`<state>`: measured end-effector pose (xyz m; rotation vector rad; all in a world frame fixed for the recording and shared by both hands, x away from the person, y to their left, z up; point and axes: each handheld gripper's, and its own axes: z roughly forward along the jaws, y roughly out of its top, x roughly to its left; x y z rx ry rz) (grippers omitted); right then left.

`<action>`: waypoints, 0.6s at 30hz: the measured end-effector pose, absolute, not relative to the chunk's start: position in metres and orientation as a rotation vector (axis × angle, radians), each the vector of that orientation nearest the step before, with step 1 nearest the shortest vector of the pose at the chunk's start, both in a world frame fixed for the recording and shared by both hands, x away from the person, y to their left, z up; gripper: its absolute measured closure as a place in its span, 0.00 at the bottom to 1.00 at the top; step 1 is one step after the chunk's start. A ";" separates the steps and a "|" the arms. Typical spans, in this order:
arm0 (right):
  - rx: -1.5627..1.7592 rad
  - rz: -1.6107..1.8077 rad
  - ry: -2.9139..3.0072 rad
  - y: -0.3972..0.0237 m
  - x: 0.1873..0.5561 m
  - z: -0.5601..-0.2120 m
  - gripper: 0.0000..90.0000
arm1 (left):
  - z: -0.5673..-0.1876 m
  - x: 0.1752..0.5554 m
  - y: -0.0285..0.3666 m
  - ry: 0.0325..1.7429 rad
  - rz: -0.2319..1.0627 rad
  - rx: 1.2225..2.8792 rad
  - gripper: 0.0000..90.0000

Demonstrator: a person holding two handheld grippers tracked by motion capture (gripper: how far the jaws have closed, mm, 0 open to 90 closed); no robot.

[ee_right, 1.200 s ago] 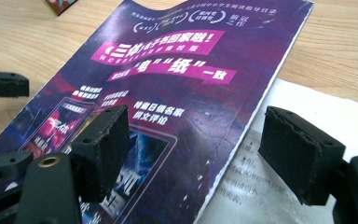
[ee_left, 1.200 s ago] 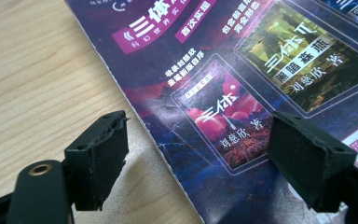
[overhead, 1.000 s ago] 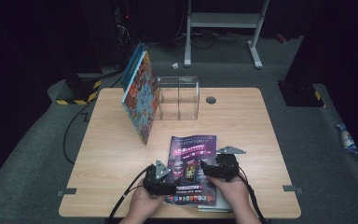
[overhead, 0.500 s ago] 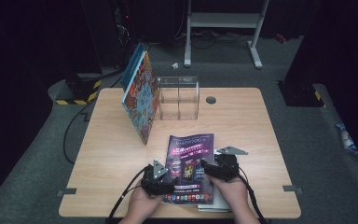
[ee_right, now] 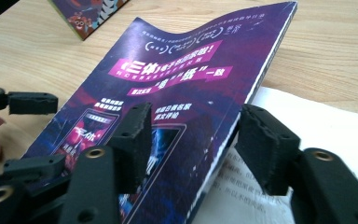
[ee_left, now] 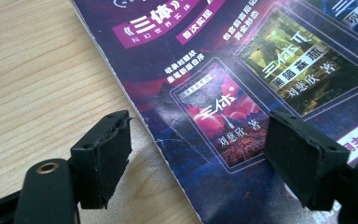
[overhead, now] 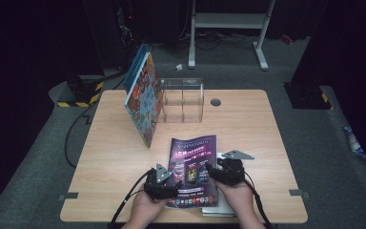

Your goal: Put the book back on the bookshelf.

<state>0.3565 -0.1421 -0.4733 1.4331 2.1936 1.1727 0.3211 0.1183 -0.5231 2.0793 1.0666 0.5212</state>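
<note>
A purple magazine (overhead: 193, 167) lies flat on the wooden table (overhead: 119, 157) near its front edge, on top of white printed pages (ee_right: 317, 130). My left gripper (overhead: 161, 183) stands open astride the magazine's left edge (ee_left: 135, 107): one jaw is over bare wood, the other over the cover. My right gripper (overhead: 226, 171) is at the right edge, which is lifted a little. Its jaws have just been closing, one above the cover (ee_right: 177, 84) and one beside the edge over the white pages; the pads do not press. The left gripper (ee_right: 28, 133) shows across the cover.
A colourful picture book (overhead: 143, 100) leans upright against a clear plastic box (overhead: 182, 100) at the back of the table. A round grey cap (overhead: 215, 102) sits right of the box. A white metal frame (overhead: 228, 21) stands on the floor beyond.
</note>
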 end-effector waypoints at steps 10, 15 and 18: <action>1.549 1.184 2.194 -0.136 0.376 -0.482 0.37 | -0.523 0.322 0.119 1.066 0.520 2.081 0.26; 1.526 1.182 2.228 -0.133 0.377 -0.481 0.55 | -0.524 0.321 0.118 1.083 0.500 2.063 0.26; 1.477 1.179 2.219 -0.131 0.370 -0.478 0.58 | -0.524 0.321 0.119 1.083 0.496 2.066 0.26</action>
